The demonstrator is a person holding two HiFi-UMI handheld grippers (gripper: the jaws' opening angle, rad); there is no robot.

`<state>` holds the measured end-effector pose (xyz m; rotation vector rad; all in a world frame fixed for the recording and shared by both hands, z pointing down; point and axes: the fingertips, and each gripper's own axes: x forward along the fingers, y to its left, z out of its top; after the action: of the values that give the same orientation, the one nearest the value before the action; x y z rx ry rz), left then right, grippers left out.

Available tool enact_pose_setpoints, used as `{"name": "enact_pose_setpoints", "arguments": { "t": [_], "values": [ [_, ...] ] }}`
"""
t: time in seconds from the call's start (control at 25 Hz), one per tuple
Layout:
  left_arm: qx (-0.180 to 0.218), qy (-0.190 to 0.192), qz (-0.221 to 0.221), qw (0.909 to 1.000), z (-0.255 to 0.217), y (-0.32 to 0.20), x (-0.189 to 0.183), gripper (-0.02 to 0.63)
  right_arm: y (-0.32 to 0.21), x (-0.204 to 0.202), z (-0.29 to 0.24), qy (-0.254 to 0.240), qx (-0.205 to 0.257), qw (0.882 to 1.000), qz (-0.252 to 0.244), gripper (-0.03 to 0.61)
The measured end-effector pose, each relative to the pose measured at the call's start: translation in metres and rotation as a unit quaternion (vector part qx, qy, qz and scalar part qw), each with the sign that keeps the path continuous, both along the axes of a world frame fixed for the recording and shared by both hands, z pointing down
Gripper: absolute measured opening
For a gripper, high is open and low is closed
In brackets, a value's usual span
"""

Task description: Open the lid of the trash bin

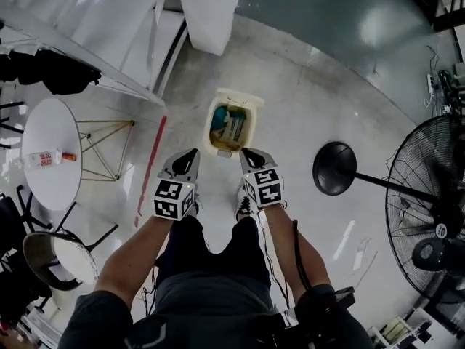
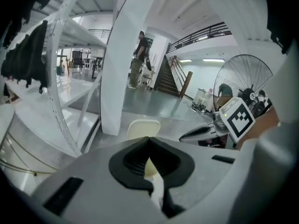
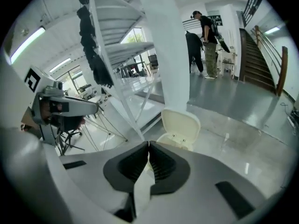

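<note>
Two grippers, both idle. The left gripper (image 1: 190, 155) and right gripper (image 1: 248, 154) each have their jaws pinched together at the tips, with nothing clamped. In the left gripper view the black pads (image 2: 133, 160) meet at the top. Only a thin sliver stays open lower down, and cream plastic shows through it. The right gripper view shows the same thing: tips touching, narrow slit below, no object between. Each gripper sees the other off to its side. The right one's marker cube (image 2: 238, 118) sits right of the left jaws, level with them.

The trash bin (image 1: 256, 119) stands on the floor (image 1: 305, 122) just ahead of both sets of jaw tips. It is centred between the two grippers and touches neither. Its lid (image 3: 181, 124) is already up, standing near upright on the bin's far edge with the underside facing the jaws. From the head view the mouth is open, with teal and pale contents inside. I can't tell what they are.

Out to the left of the left jaws:
- A red strip (image 1: 151, 169) on the floor.
- Further out, a round white table (image 1: 43, 187) with a small bottle (image 1: 49, 158) lying on it.

Out to the right of the right jaws:
- A black round base (image 1: 334, 168), near them.
- A standing fan (image 1: 429, 209), well apart from them.

Beyond the bin:
- A white pillar (image 1: 211, 13).
- Left of it, a white rack (image 3: 117, 41) with dark clothing (image 3: 96, 59) hanging off it.

Farthest back, past the pillar, two people (image 3: 208, 36) stand near a staircase (image 3: 259, 59).
</note>
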<state>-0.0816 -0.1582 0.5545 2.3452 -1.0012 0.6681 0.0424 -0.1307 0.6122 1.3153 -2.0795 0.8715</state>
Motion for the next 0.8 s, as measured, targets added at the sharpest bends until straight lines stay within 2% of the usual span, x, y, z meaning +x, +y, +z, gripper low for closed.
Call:
{"name": "enact_pose_setpoints", "arguments": {
  "t": [0.2,0.4,0.64,0.8],
  "values": [
    [0.054,0.003,0.029,0.9981,-0.078,-0.018,0.01,0.008,-0.013,0.02,-0.095,-0.005,0.063,0.998,0.02,0.028],
    [0.073,0.046,0.046,0.9952,-0.156,-0.011,0.026,0.008,-0.009,0.037,-0.188,-0.015,0.126,0.992,0.027,0.028],
    [0.134,0.088,0.063,0.985,-0.246,-0.012,0.034,0.008,-0.002,0.065,-0.296,-0.024,0.205,0.977,0.056,0.028],
    [0.182,0.106,0.049,0.9764,-0.3,-0.019,0.027,0.008,0.002,0.08,-0.352,-0.014,0.251,0.965,0.072,0.028]
  ]
}}
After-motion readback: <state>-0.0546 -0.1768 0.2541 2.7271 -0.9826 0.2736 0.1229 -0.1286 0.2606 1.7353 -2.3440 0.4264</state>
